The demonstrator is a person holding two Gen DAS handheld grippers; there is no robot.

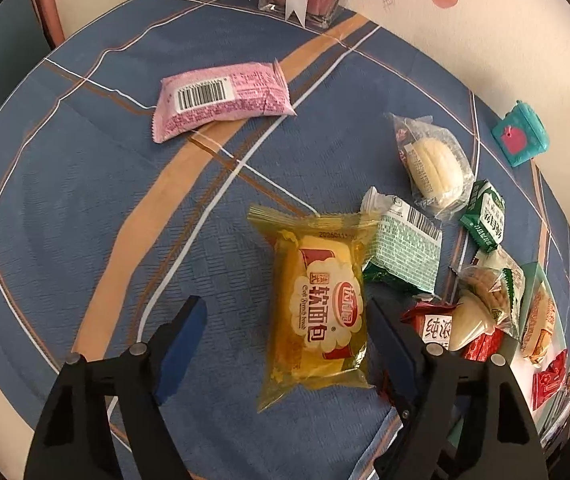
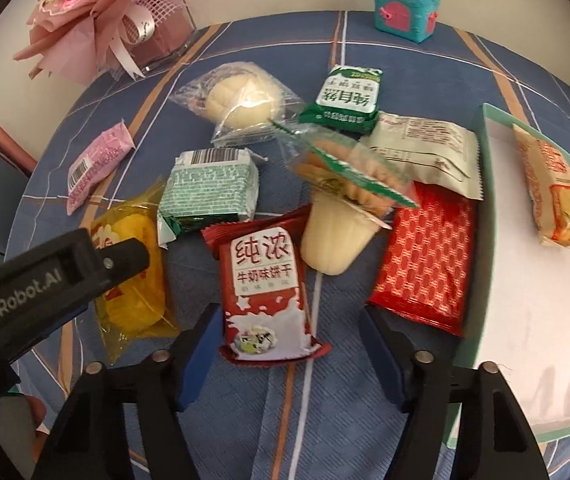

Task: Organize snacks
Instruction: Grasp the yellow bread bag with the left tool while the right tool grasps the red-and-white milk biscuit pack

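A yellow soft-bread packet (image 1: pixel 317 312) lies on the blue tablecloth between the fingers of my left gripper (image 1: pixel 285 312). Its right finger sits at the packet's edge and its left finger stands apart, so the jaws are open. In the right wrist view a red milk-biscuit packet (image 2: pixel 265 280) lies between the fingers of my right gripper (image 2: pixel 289 316), also open, with a gap on the right side. The left gripper's body (image 2: pixel 45 280) shows over the yellow packet (image 2: pixel 133 280). A white tray with a teal rim (image 2: pixel 485 200) at the right holds a long bread packet (image 2: pixel 553 192).
Loose snacks crowd the cloth: a pink packet (image 1: pixel 221 100), a wrapped bun (image 2: pixel 241 100), green packets (image 2: pixel 209 188), a cookie bag on a pale cup (image 2: pixel 337 240), a red patterned packet (image 2: pixel 425 256). A teal toy box (image 2: pixel 405 8) and a pink bouquet (image 2: pixel 97 12) stand at the back.
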